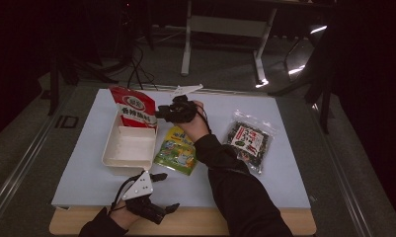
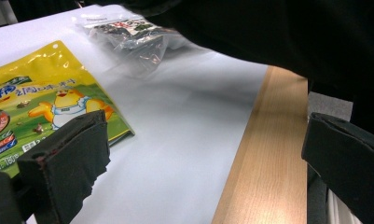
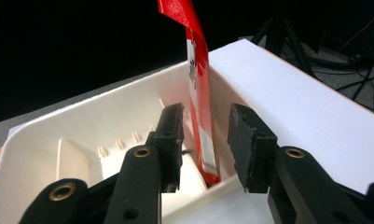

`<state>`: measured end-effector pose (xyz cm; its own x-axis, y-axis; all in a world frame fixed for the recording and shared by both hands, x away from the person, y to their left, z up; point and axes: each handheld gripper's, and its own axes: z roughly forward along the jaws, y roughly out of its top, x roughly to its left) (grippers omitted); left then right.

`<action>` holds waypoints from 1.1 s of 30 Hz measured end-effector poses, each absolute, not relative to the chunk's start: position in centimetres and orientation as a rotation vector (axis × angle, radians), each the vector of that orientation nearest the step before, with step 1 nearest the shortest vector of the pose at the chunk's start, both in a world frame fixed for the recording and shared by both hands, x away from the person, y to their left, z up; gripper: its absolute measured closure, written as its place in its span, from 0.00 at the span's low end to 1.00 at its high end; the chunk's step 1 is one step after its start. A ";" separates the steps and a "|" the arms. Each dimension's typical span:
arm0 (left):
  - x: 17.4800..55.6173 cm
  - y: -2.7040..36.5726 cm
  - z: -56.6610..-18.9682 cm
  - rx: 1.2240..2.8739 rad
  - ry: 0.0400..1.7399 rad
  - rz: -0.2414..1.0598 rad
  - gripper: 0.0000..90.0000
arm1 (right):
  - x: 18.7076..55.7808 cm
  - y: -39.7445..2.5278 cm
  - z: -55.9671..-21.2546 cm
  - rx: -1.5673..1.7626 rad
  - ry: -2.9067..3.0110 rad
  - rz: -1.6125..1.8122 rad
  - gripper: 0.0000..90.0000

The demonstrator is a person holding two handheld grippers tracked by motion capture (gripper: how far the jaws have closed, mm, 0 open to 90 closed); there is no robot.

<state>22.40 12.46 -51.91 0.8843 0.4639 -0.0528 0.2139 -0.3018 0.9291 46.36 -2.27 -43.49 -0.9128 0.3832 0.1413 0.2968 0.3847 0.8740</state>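
Right gripper (image 3: 205,140) over far end of white plastic tray (image 1: 128,147), jaws part-open, straddling edge of red packet (image 3: 198,93) without clamping; small gap each side. Red packet glossy, flat, upright, bottom corner inside tray against far wall (image 1: 134,108). Tray rectangular, smooth, ribbed inside. Left gripper (image 1: 158,192) near table's near edge, jaws wide, holding nothing. Yellow glossy pouch (image 1: 177,150) flat just right of tray; clear crinkly seaweed bag (image 1: 248,140) farther right. White sheet (image 1: 279,173) over wooden tabletop (image 1: 264,228).

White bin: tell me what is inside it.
The white bin holds one red packet, standing on edge against the far end wall, its top above the rim. The right claw straddles it, open. The rest of the floor looks bare; the near corners are hidden.
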 end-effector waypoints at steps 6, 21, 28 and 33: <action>22.6 12.2 -51.8 1.883 0.494 0.264 0.02 | 45.5 -4.9 -42.6 0.627 2.526 1.564 0.70; 22.9 11.8 -52.0 1.892 0.481 0.250 0.02 | 43.1 -10.2 -41.6 0.618 2.522 1.464 0.66; 22.9 11.7 -51.8 1.890 0.477 0.253 0.02 | 42.1 -12.8 -41.2 0.642 2.502 1.465 0.65; 23.0 11.7 -51.9 1.893 0.481 0.252 0.02 | 41.6 -14.8 -40.8 0.653 2.485 1.455 0.65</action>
<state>22.96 11.66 -51.90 0.8946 0.4435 -0.0546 0.2080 -0.3051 0.9293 41.58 -14.76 -40.85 -0.8852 0.4616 0.0579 0.2765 0.4220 0.8634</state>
